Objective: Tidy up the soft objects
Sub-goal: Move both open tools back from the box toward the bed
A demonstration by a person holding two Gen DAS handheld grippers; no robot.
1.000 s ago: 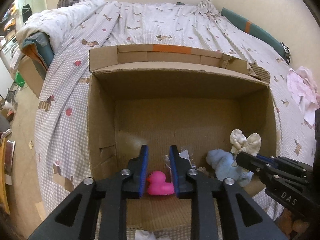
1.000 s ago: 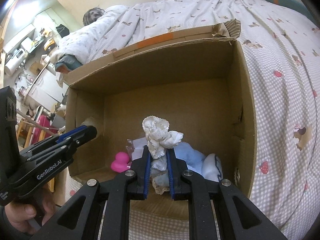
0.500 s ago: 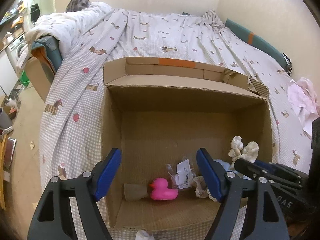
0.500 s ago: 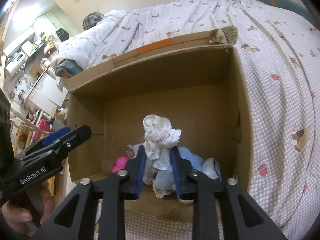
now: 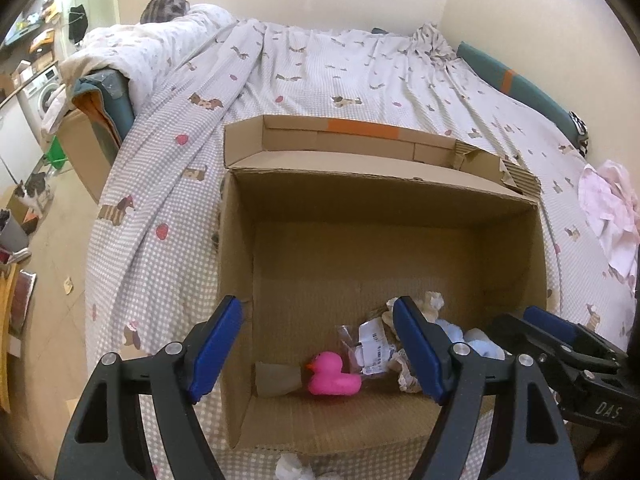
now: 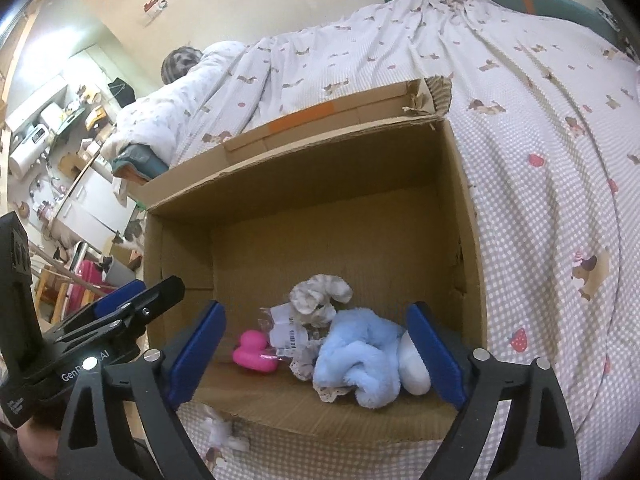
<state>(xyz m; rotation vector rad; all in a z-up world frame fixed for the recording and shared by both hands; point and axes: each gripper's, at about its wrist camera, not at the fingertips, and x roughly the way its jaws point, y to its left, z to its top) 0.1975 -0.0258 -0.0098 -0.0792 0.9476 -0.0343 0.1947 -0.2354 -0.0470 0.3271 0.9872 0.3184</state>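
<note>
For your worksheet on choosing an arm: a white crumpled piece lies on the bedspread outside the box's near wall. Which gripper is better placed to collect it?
Probably the left gripper: it is open, and the white crumpled piece lies almost centred below it; in the right gripper's view it sits leftward.

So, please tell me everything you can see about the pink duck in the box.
The pink duck is a small, smooth toy of bright pink, rubber or plastic by its look, with a tiny orange beak. It sits upright on the floor of the cardboard box, near the front, its beak pointing towards the box's left wall. A clear plastic packet with a white label lies right beside it, possibly touching. No gripper holds it.
</note>
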